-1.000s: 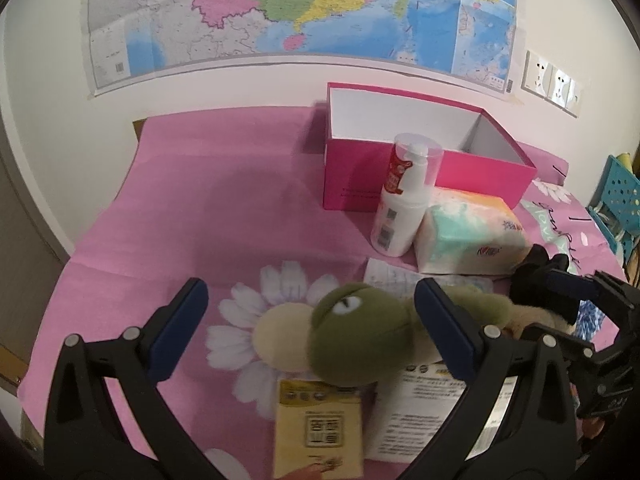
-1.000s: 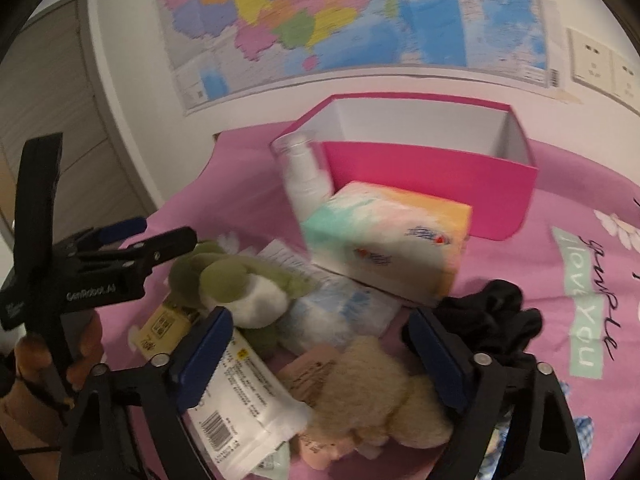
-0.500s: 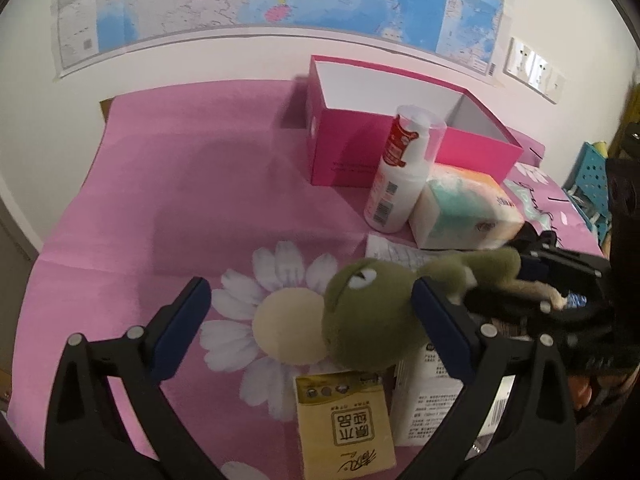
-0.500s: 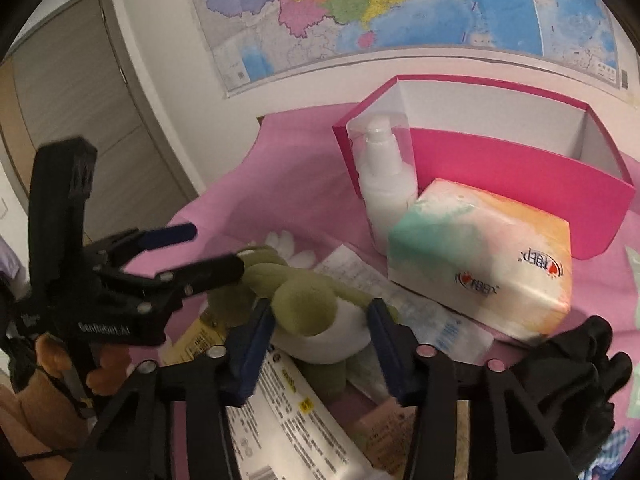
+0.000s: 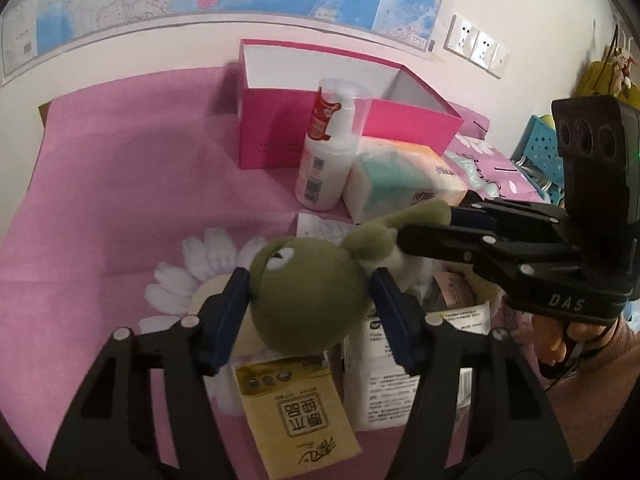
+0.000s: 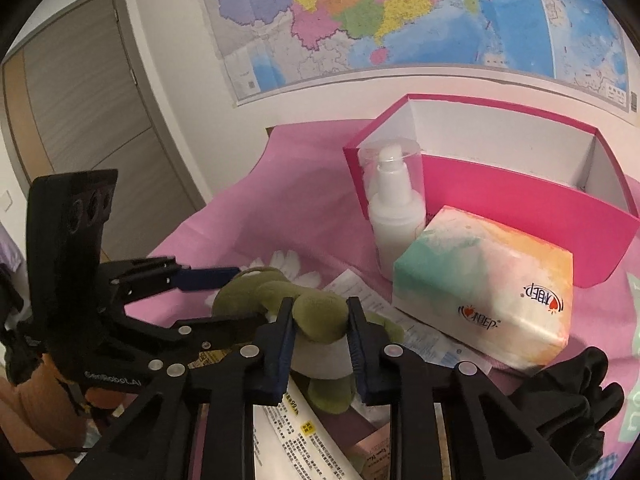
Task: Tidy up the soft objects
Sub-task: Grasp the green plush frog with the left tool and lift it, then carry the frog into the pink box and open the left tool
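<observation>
A green plush frog [image 5: 308, 300] lies on the pink cloth among paper packets. My left gripper [image 5: 310, 304] has its jaws closing, and both blue pads touch the sides of the frog's round head. My right gripper [image 6: 320, 320] is also closing, its pads squeezing the frog's green upper body [image 6: 318, 312] above the white belly. In the left wrist view the right gripper [image 5: 428, 226] reaches in from the right onto the frog's body. An open pink box [image 5: 360, 120] with a white inside stands at the back.
A white pump bottle [image 5: 324, 160] and a pastel tissue pack [image 5: 400, 184] stand in front of the box. A yellow packet [image 5: 296, 412] and a white packet [image 5: 380, 380] lie under the frog. Black cloth [image 6: 560, 400] sits at the right. A hand [image 5: 560, 340] holds the right gripper.
Both grippers have narrowed from wide open onto the frog. The right gripper shifted left, away from the beige plush, to the frog's body. The left view tilted down toward the head.
</observation>
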